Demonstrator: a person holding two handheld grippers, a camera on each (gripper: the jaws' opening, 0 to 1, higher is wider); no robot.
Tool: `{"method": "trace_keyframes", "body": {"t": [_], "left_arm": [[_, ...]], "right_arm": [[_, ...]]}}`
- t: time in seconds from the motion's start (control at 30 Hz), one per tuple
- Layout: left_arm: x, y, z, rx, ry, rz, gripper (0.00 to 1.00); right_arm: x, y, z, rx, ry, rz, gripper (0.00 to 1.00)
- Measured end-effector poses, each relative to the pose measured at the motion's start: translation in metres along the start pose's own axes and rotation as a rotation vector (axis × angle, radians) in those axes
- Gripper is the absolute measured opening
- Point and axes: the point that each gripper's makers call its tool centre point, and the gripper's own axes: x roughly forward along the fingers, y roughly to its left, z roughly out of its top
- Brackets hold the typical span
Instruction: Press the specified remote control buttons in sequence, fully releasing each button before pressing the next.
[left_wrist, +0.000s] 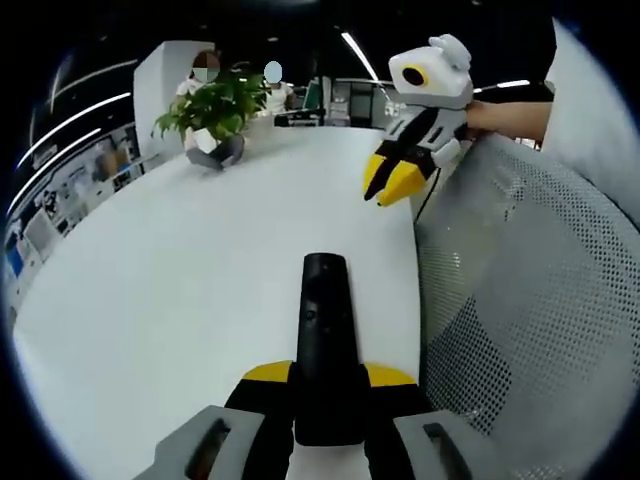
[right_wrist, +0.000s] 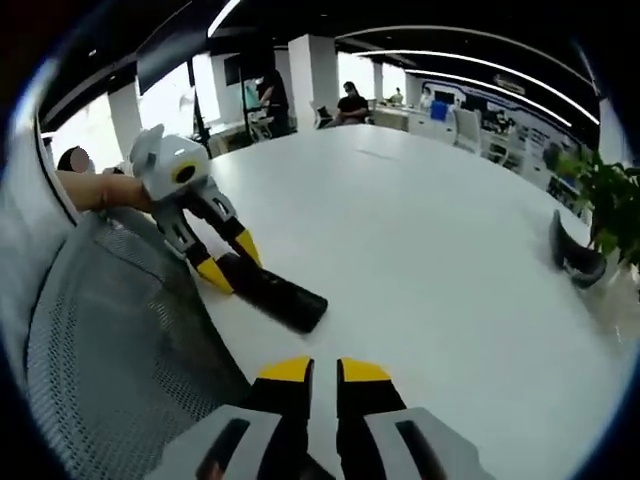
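Note:
A long black remote control (left_wrist: 325, 320) lies lengthwise on the white table (left_wrist: 170, 290), pointing away from me. My left gripper (left_wrist: 327, 376) is shut on its near end, one yellow tip on each side. In the right gripper view the same remote (right_wrist: 285, 298) sticks out of the left gripper (right_wrist: 228, 262) at the table's edge. My right gripper (right_wrist: 325, 372) hovers above the table a short way from the remote's free end, its yellow tips together with nothing between them. From the left gripper view the right gripper (left_wrist: 392, 180) hangs in the air beyond the remote, held by a hand.
A grey mesh chair back (left_wrist: 520, 290) presses against the table's edge beside the remote, also (right_wrist: 110, 340). A potted plant (left_wrist: 212, 108) and a dark curved object (right_wrist: 575, 255) stand at the table's far side. People sit in the office behind.

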Motion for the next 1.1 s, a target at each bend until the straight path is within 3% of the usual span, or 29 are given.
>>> {"method": "trace_keyframes", "body": {"t": [0.13, 0.27, 0.4, 0.53, 0.83, 0.9, 0.93, 1.1], "left_arm": [[0.0, -0.004, 0.0, 0.035, 0.004, -0.021, 0.24], [0.0, -0.011, 0.001, 0.074, 0.001, -0.054, 0.24], [0.0, -0.011, 0.0, 0.074, -0.003, -0.069, 0.24], [0.001, -0.011, -0.001, 0.069, -0.008, -0.08, 0.24], [0.003, -0.01, -0.002, 0.062, -0.014, -0.084, 0.24], [0.003, -0.01, -0.002, 0.061, -0.015, -0.085, 0.24], [0.003, -0.01, -0.002, 0.058, -0.016, -0.086, 0.24], [0.003, -0.01, -0.002, 0.051, -0.018, -0.087, 0.24]], "right_arm": [[0.006, 0.005, 0.009, -0.053, 0.008, 0.058, 0.0], [0.017, 0.014, 0.02, -0.173, -0.005, 0.11, 0.0], [0.028, 0.017, 0.013, -0.269, 0.081, 0.162, 0.0], [0.037, 0.021, 0.009, -0.34, 0.118, 0.193, 0.0], [0.049, 0.024, 0.006, -0.457, 0.195, 0.235, 0.0], [0.05, 0.02, -0.002, -0.526, 0.257, 0.227, 0.0], [0.052, 0.02, 0.002, -0.562, 0.239, 0.224, 0.0], [0.052, 0.022, -0.001, -0.641, 0.29, 0.221, 0.0]]}}
